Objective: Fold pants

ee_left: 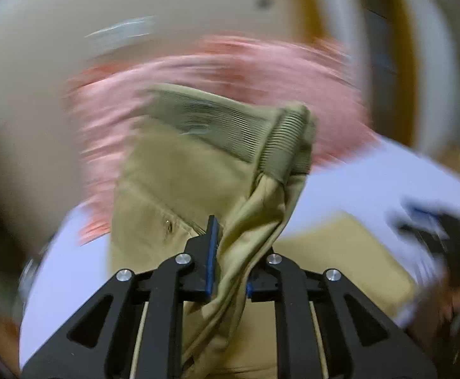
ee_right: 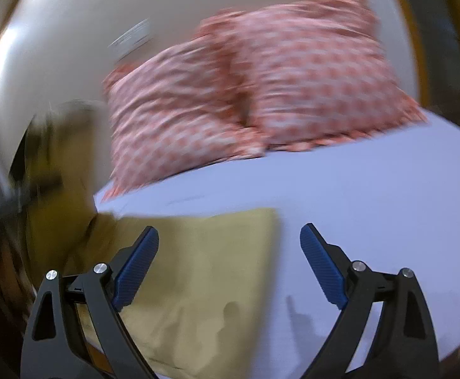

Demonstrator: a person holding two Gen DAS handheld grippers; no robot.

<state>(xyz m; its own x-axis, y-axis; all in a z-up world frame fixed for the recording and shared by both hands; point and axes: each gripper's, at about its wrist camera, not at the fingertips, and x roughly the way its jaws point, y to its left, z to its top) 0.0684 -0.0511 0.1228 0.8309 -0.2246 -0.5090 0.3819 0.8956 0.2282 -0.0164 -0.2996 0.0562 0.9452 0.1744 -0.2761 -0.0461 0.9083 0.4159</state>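
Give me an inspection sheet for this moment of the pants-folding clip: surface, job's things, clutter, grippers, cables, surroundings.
Surface: bed with a pale lavender sheet, smooth where visible.
Job's things: khaki pants; waistband end lifted, bunched fabric pinched in the left gripper; the rest lies flat on the sheet.
Clutter: two pink patterned pillows at the far end of the bed.
Grippers: left gripper shut on the pants; right gripper open, fingers spread above the flat part and the sheet, holding nothing.
Cables: nothing seen.
Surroundings: cream wall behind the pillows; both views motion-blurred.
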